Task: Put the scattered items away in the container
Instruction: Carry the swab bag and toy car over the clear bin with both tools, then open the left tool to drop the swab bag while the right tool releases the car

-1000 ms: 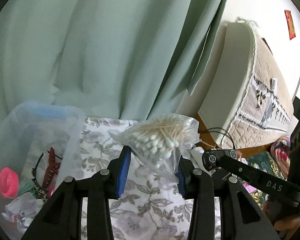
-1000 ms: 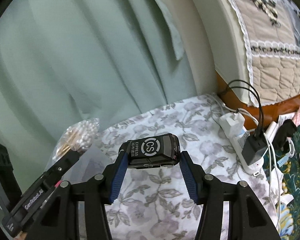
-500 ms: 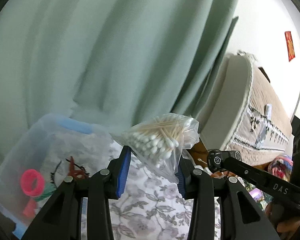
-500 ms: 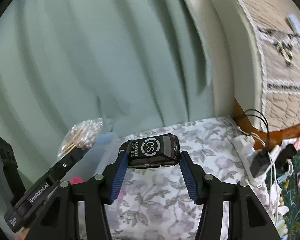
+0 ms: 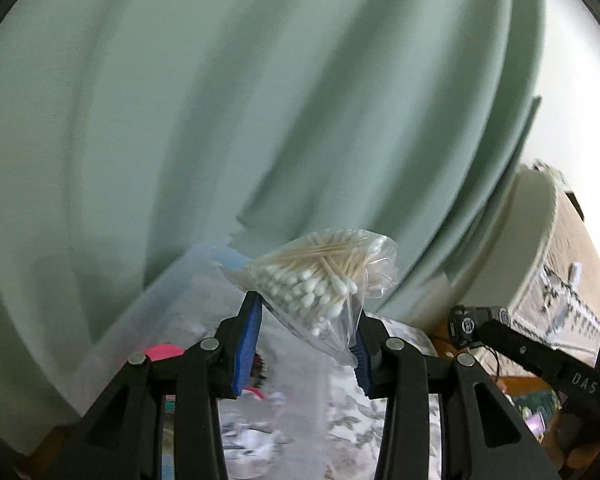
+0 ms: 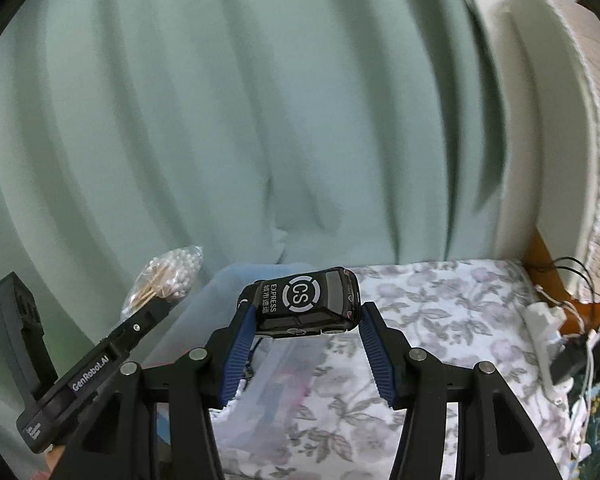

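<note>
A clear bag of cotton swabs (image 5: 320, 280) is clamped between the jaws of the left gripper (image 5: 306, 340), above the translucent container (image 5: 156, 312). A black toy car (image 6: 308, 304) is clamped in the right gripper (image 6: 308, 344), just right of the container, over the floral cloth (image 6: 440, 320).

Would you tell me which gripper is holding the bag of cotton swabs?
The left gripper clamps the bag of cotton swabs; the right gripper instead holds a black toy car.

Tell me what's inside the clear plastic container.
In the container, a pink round item and blurred white and reddish bits show; the left gripper covers the rest.
</note>
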Demonstrator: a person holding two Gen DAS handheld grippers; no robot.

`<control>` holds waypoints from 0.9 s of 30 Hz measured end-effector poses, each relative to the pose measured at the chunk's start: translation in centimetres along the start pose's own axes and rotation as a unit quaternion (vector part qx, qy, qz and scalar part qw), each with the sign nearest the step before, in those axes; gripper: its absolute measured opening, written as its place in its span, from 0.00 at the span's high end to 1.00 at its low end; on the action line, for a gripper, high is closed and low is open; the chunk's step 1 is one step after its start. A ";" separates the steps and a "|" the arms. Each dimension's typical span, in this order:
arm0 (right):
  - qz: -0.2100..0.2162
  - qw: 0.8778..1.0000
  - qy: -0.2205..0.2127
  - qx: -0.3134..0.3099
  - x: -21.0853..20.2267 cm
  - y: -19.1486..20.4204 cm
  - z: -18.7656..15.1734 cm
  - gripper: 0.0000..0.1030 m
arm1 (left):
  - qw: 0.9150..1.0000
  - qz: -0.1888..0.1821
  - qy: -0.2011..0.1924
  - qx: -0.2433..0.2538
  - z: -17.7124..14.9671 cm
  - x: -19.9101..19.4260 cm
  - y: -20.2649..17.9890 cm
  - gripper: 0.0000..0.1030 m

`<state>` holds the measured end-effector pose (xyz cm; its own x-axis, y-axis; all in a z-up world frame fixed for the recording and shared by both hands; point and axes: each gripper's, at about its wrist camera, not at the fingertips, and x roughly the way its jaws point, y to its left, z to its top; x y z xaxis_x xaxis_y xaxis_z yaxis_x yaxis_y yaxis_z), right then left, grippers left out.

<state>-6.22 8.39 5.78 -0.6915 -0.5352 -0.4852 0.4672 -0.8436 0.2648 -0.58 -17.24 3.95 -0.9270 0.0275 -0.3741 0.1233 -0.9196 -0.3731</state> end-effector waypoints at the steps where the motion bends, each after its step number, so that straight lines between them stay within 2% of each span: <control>1: 0.002 1.000 0.003 -0.004 0.2 0.4 -0.1 0.45 | 1.000 0.004 -0.002 -0.005 0.0 -0.2 0.6 0.59; 5: 0.013 1.000 0.020 -0.018 2.1 1.7 -0.4 0.45 | 0.999 0.023 -0.001 -0.022 0.2 -0.5 3.0 0.59; 11: 0.030 0.998 0.048 -0.032 5.0 3.6 -1.0 0.45 | 0.999 0.032 0.012 -0.036 -0.2 0.2 5.6 0.59; 27: 0.039 0.990 0.115 -0.068 10.6 6.4 -1.9 0.45 | 0.996 0.031 0.064 -0.048 -1.9 2.9 8.3 0.59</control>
<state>-9.50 -2.64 0.70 -0.5143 -0.5607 -0.6490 0.5947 -0.7784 0.2012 -1.53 -24.01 -1.86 -0.8641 0.0270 -0.5025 0.2188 -0.8790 -0.4236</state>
